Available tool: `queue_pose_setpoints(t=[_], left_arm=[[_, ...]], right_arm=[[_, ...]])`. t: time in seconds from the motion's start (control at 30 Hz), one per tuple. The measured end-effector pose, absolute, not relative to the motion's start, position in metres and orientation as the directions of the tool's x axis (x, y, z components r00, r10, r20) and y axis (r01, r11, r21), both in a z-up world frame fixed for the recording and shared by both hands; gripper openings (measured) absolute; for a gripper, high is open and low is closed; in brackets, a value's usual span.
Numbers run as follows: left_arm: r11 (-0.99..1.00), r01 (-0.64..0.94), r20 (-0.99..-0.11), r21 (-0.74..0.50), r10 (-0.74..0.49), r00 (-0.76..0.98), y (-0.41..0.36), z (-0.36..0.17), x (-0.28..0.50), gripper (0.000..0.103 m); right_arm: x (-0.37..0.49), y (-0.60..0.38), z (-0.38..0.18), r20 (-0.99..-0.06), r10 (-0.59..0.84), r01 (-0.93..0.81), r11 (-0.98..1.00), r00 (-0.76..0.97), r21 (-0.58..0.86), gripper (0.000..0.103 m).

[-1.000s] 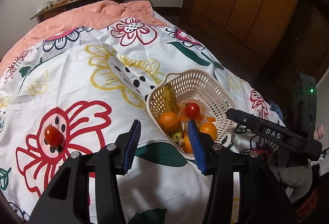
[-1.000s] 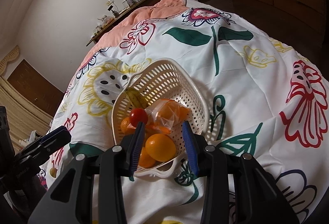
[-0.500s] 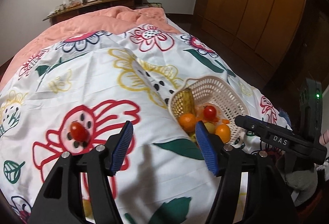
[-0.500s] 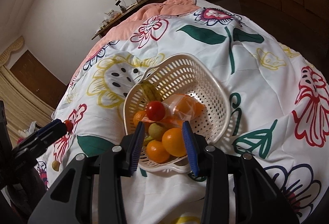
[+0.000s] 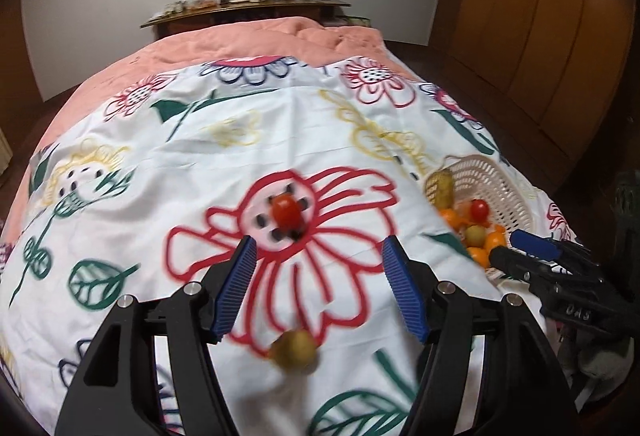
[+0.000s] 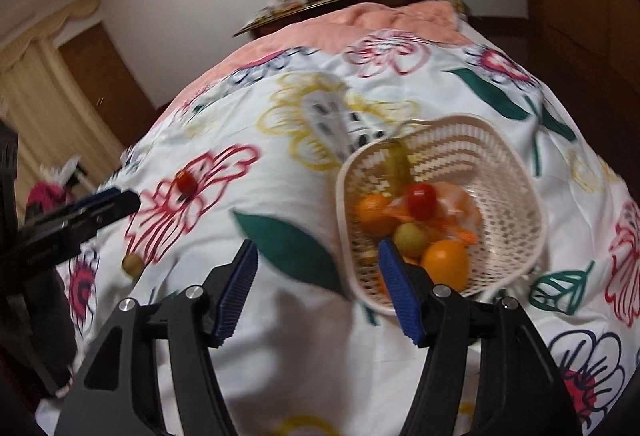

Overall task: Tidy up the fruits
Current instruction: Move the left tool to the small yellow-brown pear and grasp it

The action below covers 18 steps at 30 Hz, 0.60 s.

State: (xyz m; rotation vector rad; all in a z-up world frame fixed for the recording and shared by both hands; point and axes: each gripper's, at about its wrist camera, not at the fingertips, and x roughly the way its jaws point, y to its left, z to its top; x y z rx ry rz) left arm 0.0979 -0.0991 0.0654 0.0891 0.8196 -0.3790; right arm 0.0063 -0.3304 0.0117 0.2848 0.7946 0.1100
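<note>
A white perforated basket [image 6: 516,171] lies on the flowered bedspread and holds oranges, a red tomato [image 6: 419,199], a green fruit, a banana and a plastic bag; it also shows in the left wrist view [image 5: 508,187]. A loose red tomato [image 5: 285,211] lies on a red flower print, just beyond my open, empty left gripper [image 5: 318,286]. A loose yellow-green fruit [image 5: 295,354] lies between the left fingers, close to the camera. My right gripper [image 6: 316,286] is open and empty, its right finger at the basket's near rim.
The bed has a pink quilt [image 5: 256,39] at the far end and a headboard shelf [image 5: 244,9] with small items. Wooden wardrobe doors [image 5: 532,15] stand to the right. Curtains [image 6: 44,91] hang at the left.
My left gripper has swung left from the basket to the loose tomato, bringing the yellow-green fruit into view. My right gripper has pulled back and left from the basket and opened wider.
</note>
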Motion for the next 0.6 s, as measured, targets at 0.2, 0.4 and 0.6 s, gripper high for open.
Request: queue_pose_setpoints(t=[0.2,0.4,0.6], left_arm=[[0.938,0.341,-0.734,-0.064,-0.276,0.621,-0.077,0.060,0.088,0.067],[0.934,0.348,-0.752,-0.077,-0.283,0.595,-0.071,0.047,0.080,0.067],[0.925,0.372,-0.763,-0.082,-0.298,0.573,-0.072,0.037,0.073,0.066]], right_arm=[[0.000,-0.288,0.012,-0.704,0.193,-0.098,0.980,0.683,0.173,0.076],[-0.002,-0.269,0.007,-0.727,0.219,-0.154,0.976,0.650,0.155,0.090],[-0.002,-0.263,0.002,-0.744,0.237,-0.176,0.971,0.624,0.162,0.098]])
